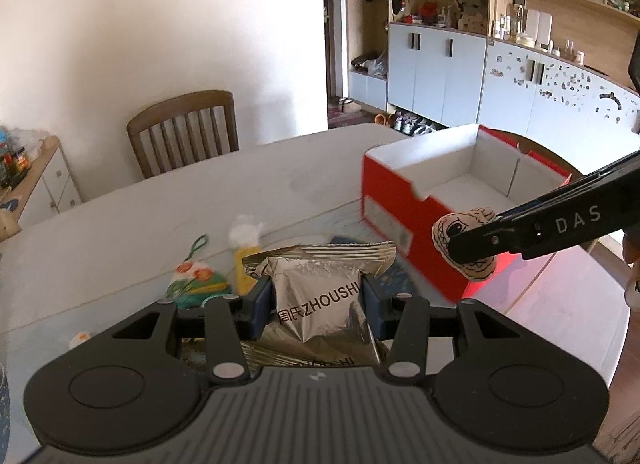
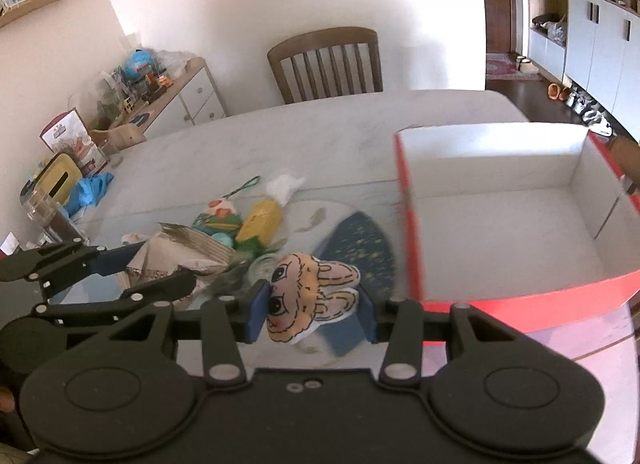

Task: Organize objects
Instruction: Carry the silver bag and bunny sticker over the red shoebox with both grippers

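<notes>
left gripper [image 1: 316, 306] clamps crinkled silver foil packet [image 1: 320, 304], frame centre | right gripper [image 2: 312, 310] clamps beige stuffed rabbit toy [image 2: 308, 296] | open red cardboard box [image 2: 520, 296] right

Foil packet [image 1: 320, 304]: silver, crinkled, black print, clamped above the table.
Plush toy [image 2: 310, 290]: beige rabbit face, inked features, pinched, airborne.
Red box [image 2: 500, 215]: open, white inside, empty, on the table's right.
Yellow pouch [image 2: 262, 225], green pouch [image 2: 216, 217]: lying together, mid-table.
</notes>
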The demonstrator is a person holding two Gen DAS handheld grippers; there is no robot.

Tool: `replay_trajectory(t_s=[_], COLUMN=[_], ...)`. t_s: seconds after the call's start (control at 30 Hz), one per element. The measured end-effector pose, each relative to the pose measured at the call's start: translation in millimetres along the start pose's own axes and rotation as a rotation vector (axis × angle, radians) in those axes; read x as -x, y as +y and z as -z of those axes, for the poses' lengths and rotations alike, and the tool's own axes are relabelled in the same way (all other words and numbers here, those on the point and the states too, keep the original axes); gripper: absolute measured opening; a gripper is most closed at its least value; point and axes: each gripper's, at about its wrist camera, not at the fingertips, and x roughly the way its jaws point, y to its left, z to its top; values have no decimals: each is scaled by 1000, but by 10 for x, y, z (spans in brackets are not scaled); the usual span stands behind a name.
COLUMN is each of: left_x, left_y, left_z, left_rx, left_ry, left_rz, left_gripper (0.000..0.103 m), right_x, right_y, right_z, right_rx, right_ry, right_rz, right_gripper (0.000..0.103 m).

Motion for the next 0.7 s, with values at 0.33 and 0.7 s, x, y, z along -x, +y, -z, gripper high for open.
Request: replay_trajectory(t_s=[0.33, 0.7], left_x=[-314, -904], left_y=[-562, -1147], left_z=[-437, -1011], left_rx=[46, 15], left_ry=[16, 49], left_rz=[-15, 8], left_gripper=[46, 46], right_x=[120, 91], right_y=[-731, -1541], right_z=[-163, -335], right_rx=[20, 40], right_ry=[-19, -15], right_rz=[-1, 51], right_gripper=[44, 44])
